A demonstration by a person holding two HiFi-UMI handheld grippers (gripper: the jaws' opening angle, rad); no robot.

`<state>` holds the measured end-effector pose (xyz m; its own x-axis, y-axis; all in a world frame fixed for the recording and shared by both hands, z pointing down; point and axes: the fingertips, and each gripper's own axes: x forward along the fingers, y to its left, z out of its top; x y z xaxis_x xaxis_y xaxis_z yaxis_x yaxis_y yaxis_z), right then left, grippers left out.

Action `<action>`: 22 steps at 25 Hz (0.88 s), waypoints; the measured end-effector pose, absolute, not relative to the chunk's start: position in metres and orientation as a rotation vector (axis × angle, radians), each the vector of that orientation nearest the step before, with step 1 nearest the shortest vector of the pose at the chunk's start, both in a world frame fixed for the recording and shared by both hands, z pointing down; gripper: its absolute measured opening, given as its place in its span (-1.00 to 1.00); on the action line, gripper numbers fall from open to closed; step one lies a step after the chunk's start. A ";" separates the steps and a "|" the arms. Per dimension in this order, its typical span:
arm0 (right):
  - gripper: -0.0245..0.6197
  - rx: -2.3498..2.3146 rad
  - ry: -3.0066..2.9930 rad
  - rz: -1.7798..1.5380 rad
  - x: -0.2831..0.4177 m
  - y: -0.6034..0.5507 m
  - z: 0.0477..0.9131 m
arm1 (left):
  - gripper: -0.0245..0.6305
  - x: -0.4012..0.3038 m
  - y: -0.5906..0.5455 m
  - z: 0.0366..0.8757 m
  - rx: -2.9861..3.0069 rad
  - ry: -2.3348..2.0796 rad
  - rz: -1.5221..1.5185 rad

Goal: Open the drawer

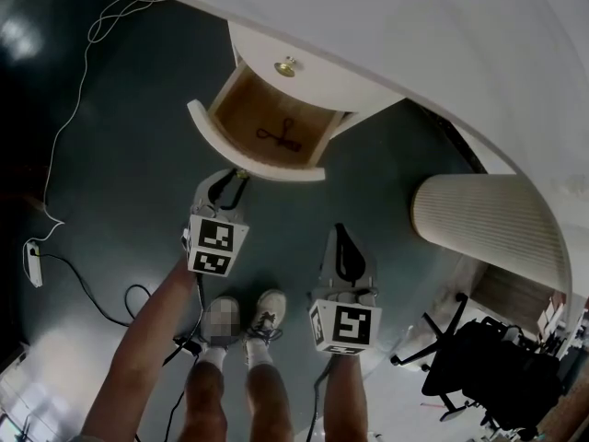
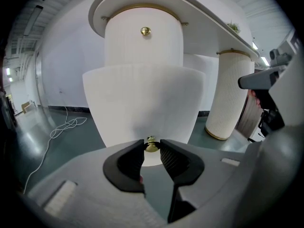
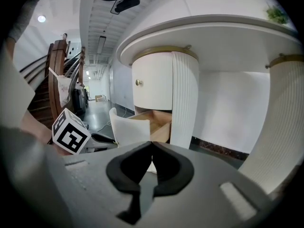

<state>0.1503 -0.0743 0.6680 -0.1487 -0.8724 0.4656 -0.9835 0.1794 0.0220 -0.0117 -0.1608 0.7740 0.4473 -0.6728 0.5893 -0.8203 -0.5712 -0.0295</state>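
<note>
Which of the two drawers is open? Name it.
The lower drawer, pulled out with its wooden inside showing, its knob clamped by the left gripper; the upper drawer is shut.

A dark glossy floor [image 1: 120,201] is crossed by a white cable [image 1: 61,132] at upper left. A black office chair [image 1: 488,362] is seen at lower right.
</note>
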 end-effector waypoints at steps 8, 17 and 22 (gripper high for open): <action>-0.92 1.760 -2.090 0.412 0.146 -0.070 0.668 | -0.58 -0.021 -0.146 0.774 2.435 -1.296 0.802; -0.92 1.765 -2.091 0.401 0.138 -0.060 0.662 | -0.58 -0.032 -0.124 0.774 2.428 -1.299 0.800; -0.92 1.769 -2.088 0.399 0.135 -0.052 0.661 | -0.58 -0.038 -0.114 0.775 2.428 -1.297 0.808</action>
<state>0.1351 -0.0516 0.6612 -0.1404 -0.8790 0.4557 -0.9851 0.1701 0.0246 -0.0378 -0.1136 0.7750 0.4431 -0.6754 0.5896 -0.8270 -0.5618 -0.0221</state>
